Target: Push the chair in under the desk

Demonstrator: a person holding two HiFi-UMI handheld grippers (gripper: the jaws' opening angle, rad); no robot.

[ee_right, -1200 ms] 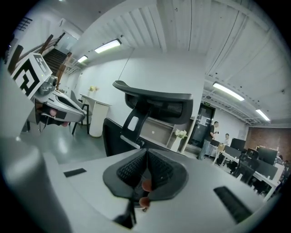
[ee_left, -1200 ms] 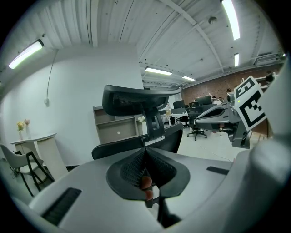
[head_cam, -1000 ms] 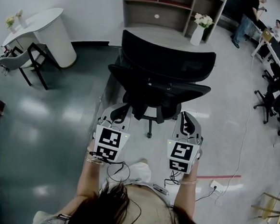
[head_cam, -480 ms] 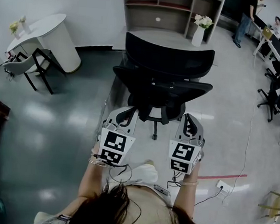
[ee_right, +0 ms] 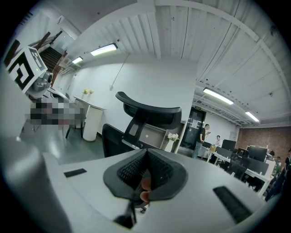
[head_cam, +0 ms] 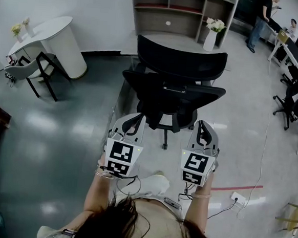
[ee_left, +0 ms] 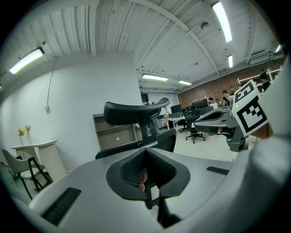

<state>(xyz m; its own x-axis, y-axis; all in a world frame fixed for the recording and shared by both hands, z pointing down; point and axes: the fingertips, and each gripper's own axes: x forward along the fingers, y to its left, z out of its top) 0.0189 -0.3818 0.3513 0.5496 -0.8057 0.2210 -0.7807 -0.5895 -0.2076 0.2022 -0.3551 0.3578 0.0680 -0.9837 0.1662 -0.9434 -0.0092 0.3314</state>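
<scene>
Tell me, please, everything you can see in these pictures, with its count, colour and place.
black mesh office chair with headrest: one, black, centre, just ahead of both grippers
pale grey desk: one, grey, beyond the chair
grey open shelf unit: one, grey, behind the desk
white vase of white flowers: one, white, right of the shelf unit
white curved table: one, white, upper left
grey chair with black legs: one, beside the white table
black swivel chairs: several, black, right edge
people: two, far upper right
left gripper: one, white, shut
right gripper: one, white, shut
</scene>
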